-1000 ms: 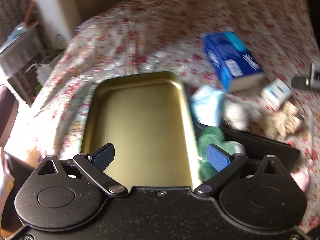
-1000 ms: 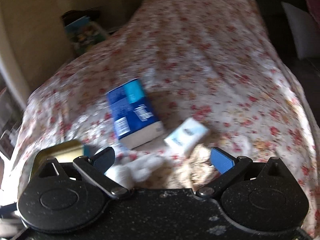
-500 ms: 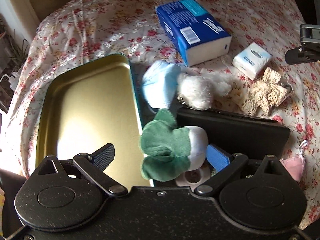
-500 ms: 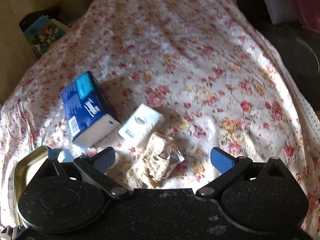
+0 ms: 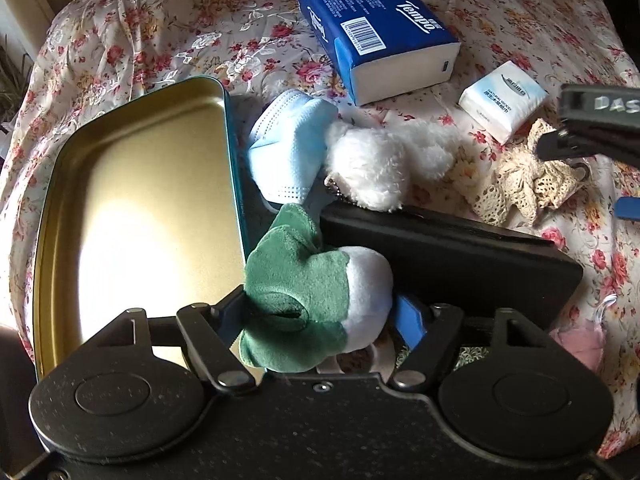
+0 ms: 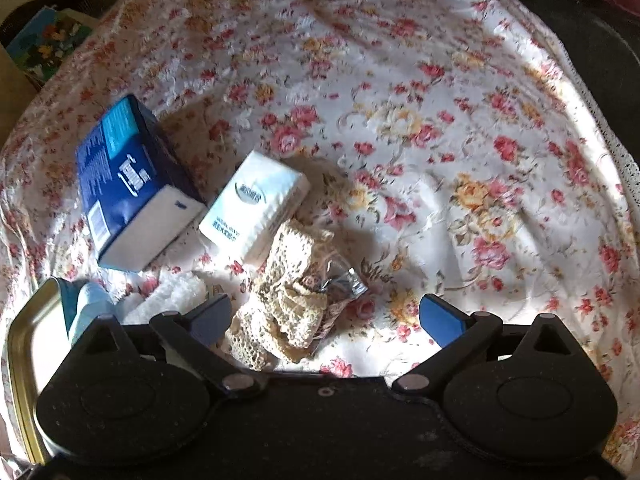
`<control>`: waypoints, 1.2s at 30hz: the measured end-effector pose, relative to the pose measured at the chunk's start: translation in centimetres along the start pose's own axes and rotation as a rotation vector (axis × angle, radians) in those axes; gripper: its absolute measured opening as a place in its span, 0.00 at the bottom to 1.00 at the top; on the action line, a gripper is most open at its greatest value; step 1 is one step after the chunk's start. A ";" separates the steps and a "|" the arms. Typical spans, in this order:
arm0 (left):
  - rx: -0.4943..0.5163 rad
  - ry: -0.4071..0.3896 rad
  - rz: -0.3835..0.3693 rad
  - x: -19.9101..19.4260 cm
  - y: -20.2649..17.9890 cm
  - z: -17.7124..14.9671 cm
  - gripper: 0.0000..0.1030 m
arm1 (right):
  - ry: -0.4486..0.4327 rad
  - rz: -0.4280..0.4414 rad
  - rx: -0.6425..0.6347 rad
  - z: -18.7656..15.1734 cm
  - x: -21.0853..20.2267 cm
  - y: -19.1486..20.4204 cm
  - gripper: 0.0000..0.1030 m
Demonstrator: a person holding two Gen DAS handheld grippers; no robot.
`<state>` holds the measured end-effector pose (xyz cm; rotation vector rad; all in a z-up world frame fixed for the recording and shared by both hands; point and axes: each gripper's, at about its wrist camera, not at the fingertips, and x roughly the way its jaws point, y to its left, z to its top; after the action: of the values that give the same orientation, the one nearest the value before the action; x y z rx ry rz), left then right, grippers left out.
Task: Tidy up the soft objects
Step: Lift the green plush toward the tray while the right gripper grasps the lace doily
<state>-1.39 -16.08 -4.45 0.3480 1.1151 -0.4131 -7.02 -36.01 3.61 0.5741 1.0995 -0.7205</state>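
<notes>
Green-and-white plush, a small radish-shaped toy (image 5: 316, 300), sits between the fingers of the left gripper (image 5: 320, 316), whose jaws are closing on it; the pads look to be touching its sides, though how firmly I cannot tell. The toy rests against the edge of a black case (image 5: 448, 252), just beside the gold-lined tin tray (image 5: 132, 208) on the floral bedspread (image 6: 440, 120). The right gripper (image 6: 326, 318) hangs spread over a cream lace pouch (image 6: 288, 300), its jaws closing slightly with nothing pinched yet. To do this step well, I would let the left pads sink evenly into the plush body, not only the green leaves, since a hold on a floppy leaf may let the toy swing or slip. Lifting straight up first should clear the case and the tray's rim. Further off lie a blue face mask (image 5: 292, 152), a white fluffy toy (image 5: 380, 160), a blue Tempo tissue pack (image 5: 376, 28) and 1 small white tissue packet (image 6: 256, 204).
</notes>
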 end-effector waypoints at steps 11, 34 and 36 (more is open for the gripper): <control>0.022 -0.003 -0.087 -1.4 -0.1 -0.4 0.64 | 0.048 -0.006 0.011 0.3 3.0 1.5 0.80; -0.019 -0.106 -0.137 -6.1 3.3 -0.8 0.64 | -0.233 0.101 0.084 0.7 -3.4 -0.9 0.55; -0.027 -0.117 -0.138 -6.6 4.0 -1.0 0.64 | -0.255 0.118 0.085 0.6 -3.9 -0.8 0.55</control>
<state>-2.74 -11.19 1.38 0.2213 1.0319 -0.5331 -8.38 -36.02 7.42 0.5960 0.7954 -0.7181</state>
